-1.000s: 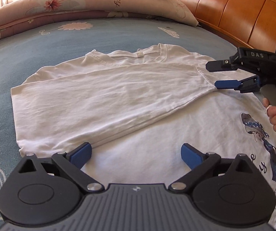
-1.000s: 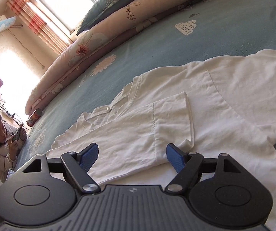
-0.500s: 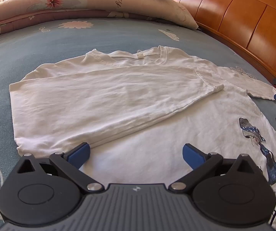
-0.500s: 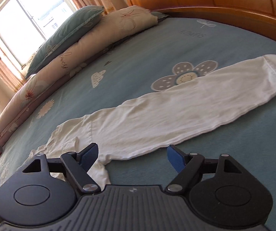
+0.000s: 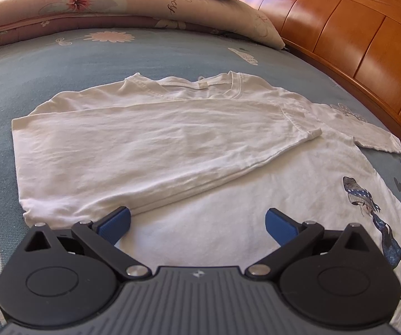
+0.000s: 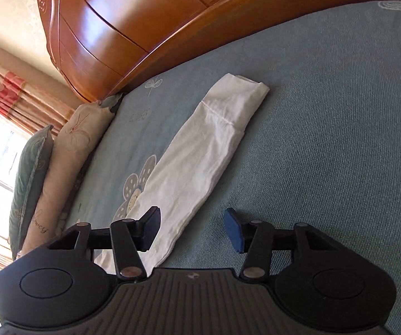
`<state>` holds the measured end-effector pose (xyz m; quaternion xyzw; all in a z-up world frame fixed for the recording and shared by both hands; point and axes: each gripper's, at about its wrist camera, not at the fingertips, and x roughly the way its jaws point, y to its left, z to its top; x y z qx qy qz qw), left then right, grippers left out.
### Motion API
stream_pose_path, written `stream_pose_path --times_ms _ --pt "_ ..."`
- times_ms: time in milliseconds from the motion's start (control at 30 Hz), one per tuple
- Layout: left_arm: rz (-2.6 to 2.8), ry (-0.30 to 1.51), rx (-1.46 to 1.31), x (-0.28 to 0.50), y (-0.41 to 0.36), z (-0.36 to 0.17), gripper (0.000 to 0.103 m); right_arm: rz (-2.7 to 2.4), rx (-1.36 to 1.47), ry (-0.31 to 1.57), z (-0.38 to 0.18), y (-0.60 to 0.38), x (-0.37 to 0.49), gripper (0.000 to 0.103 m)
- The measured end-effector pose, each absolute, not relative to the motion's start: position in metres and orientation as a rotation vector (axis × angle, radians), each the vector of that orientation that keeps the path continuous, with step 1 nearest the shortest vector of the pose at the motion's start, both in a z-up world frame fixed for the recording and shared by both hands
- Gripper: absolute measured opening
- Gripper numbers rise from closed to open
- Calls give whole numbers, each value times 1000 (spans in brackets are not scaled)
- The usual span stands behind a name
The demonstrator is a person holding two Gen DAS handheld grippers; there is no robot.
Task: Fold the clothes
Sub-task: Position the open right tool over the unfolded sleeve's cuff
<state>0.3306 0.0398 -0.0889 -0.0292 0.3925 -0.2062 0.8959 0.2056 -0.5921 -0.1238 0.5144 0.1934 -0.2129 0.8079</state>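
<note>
The bed (image 5: 61, 64), in its blue flowered cover, carries everything; its wooden headboard (image 6: 122, 28) rises far beyond the right tongs (image 6: 192, 229). On the bed lies the white long-sleeved shirt (image 5: 172, 145), spread flat just ahead of the left tongs (image 5: 197, 222), one side and sleeve already folded across the body, collar at the far end. The other sleeve (image 6: 200, 156) stretches straight out ahead of the right tongs, its cuff (image 6: 239, 95) farthest from them and its near part lying just by the left pad. Both tongs stand spread and pinch nothing; the left ones hover over the hem, apart from the cloth as far as I can tell, and the right ones have just been closing, the sleeve's edge partly between the pads but not pressed. The step in hand looks like gripping this loose sleeve to lay it over the body. To do it well, I would slide along towards the cuff, take both layers square between the pads, lift only enough to clear the cover, and carry it over flat so the cloth does not twist, while the left tongs steady the hem against dragging
</note>
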Motion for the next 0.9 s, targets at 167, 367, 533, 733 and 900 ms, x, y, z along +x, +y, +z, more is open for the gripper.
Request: stream_pose_path --times_ms 167,367,533,733,900 --pt "-433 804 -68 330 41 -90 102 -468 1164 350 -134 -611 217 54" --pt "-431 797 -58 330 40 -91 102 -495 1134 316 -135 -622 234 54" --pt "-434 793 -44 329 40 -91 102 -498 1064 272 -137 -625 248 54" --pt "-435 787 -31 329 39 -92 102 -496 1063 184 -142 -637 255 54" --pt "-432 781 -13 328 36 -92 102 -536 997 247 -139 -641 269 42"
